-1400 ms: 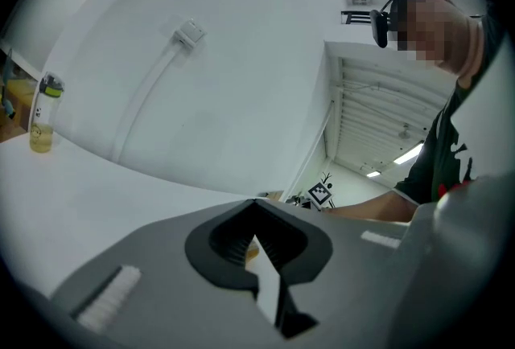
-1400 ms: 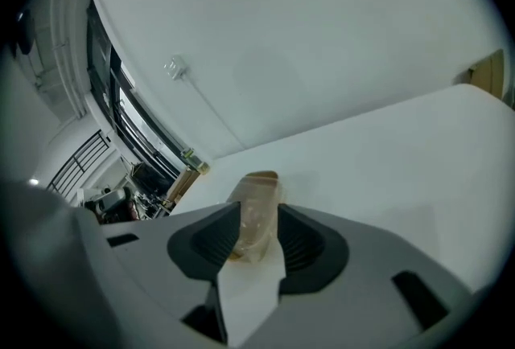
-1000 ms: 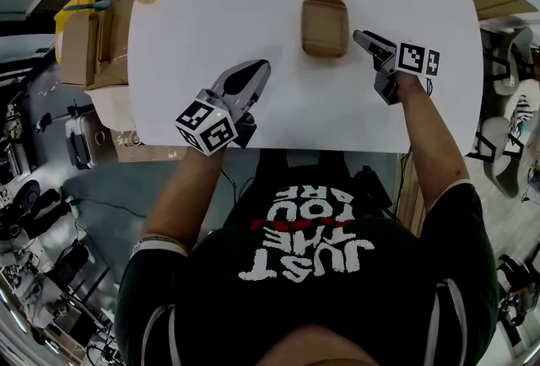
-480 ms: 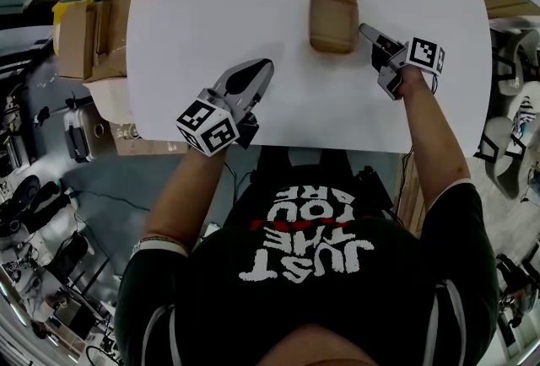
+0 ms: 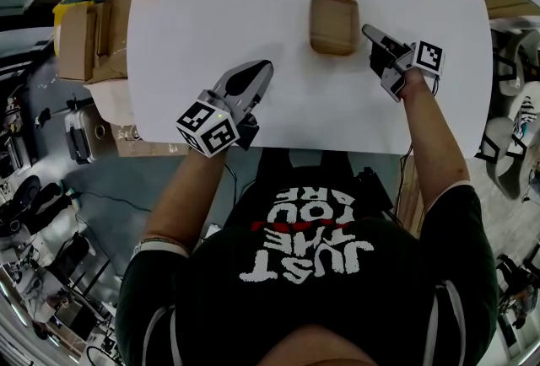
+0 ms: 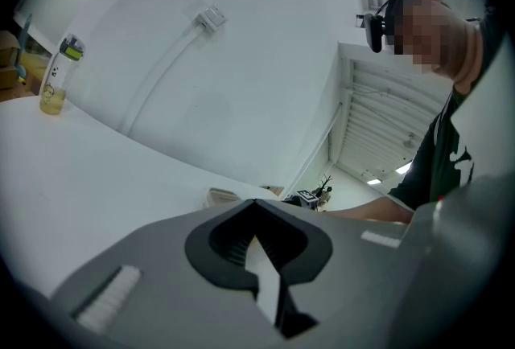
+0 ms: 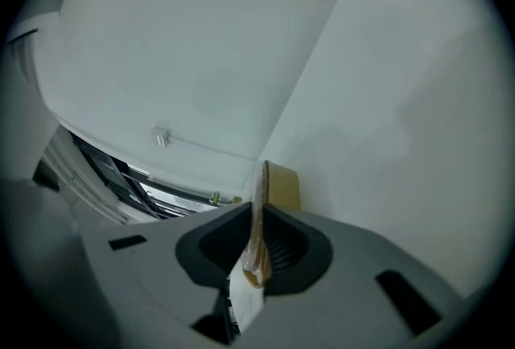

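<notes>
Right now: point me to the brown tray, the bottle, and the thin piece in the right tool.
brown tray [image 5: 334,18], head view, on its bare inner floor.
bottle [image 6: 60,74], left gripper view, on its clear body above the liquid.
thin piece [image 7: 257,236], right gripper view, on its edge where the jaws pinch it.

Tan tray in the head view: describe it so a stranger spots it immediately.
Start at the big white table. Near its far edge, just left of the right gripper, lies a tan rectangular tray with rounded corners. It is the only flat brown thing there.
</notes>
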